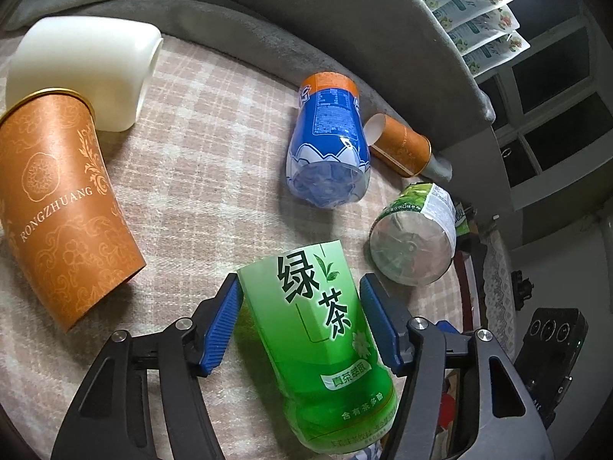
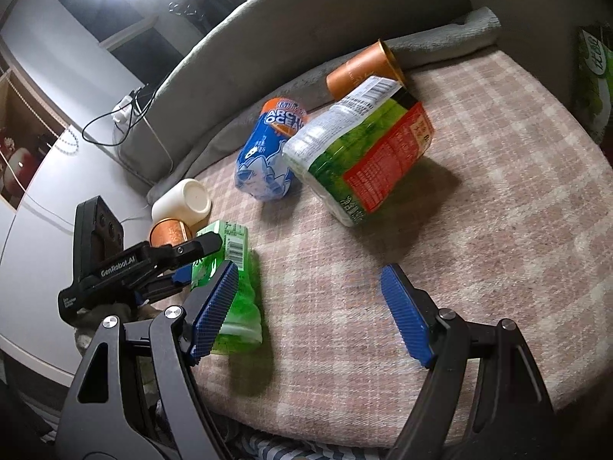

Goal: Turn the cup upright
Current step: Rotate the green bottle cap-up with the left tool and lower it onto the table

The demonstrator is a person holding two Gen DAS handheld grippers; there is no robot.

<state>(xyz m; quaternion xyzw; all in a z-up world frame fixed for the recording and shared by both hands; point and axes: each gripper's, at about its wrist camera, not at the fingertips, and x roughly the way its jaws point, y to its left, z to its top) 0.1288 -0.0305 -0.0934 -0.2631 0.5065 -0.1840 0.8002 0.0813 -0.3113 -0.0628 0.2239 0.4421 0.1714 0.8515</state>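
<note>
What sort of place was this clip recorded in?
Probably a living room at home: the bottles and cups lie on a checked blanket over a grey cushioned seat with a padded backrest, with a window and snack pouches behind.

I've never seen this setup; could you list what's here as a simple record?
surface: checked cloth
left gripper: around green tea bottle, contact unclear
right gripper: open, empty
white cup: on its side
large orange cup: tipped over
small orange cup: lying down
blue bottle: lying down
</note>
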